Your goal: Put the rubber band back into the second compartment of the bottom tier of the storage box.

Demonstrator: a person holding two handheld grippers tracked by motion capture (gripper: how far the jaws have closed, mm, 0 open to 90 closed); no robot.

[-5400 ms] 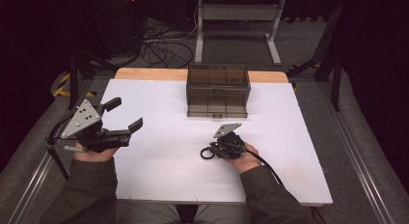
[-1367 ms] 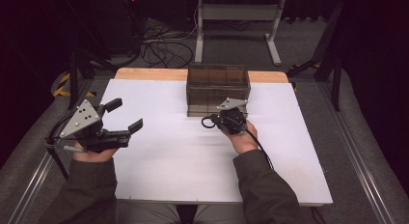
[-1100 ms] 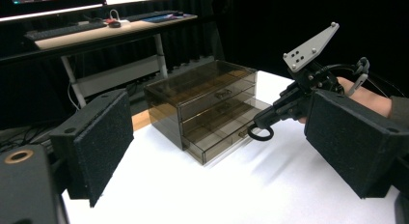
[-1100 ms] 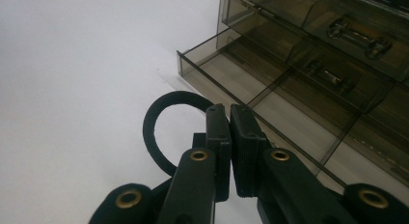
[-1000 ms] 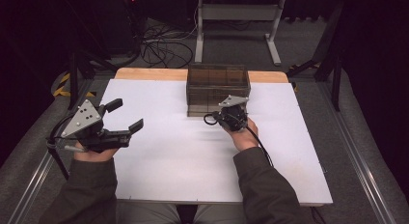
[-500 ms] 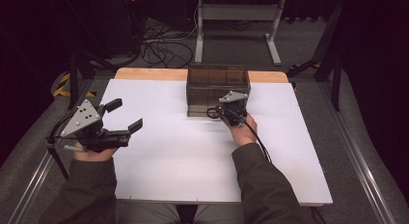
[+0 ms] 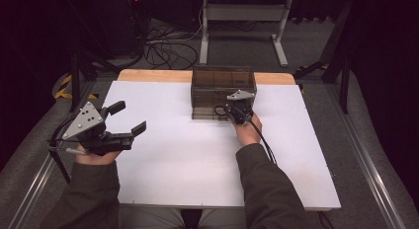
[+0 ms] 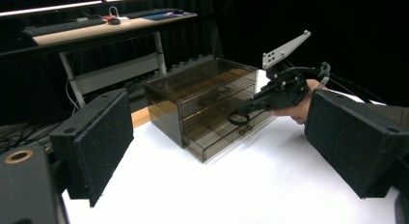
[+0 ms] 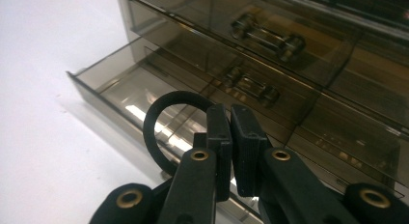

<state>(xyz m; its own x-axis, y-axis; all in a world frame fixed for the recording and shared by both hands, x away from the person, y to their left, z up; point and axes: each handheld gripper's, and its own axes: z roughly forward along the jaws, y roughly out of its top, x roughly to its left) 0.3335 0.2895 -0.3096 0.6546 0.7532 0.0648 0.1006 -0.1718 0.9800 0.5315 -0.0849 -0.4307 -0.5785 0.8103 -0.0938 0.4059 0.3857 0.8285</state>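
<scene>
Black ring [image 9: 166, 130] in right gripper [image 9: 230, 137]

Glossy smoky clear-plastic drawer box [image 7: 223, 92] on a matt white tabletop [image 7: 188, 165].

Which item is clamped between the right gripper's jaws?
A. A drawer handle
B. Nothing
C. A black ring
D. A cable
C: in the right gripper view the right gripper has its jaws shut on the black ring, held above the open bottom drawer of the smoky drawer box.
</scene>
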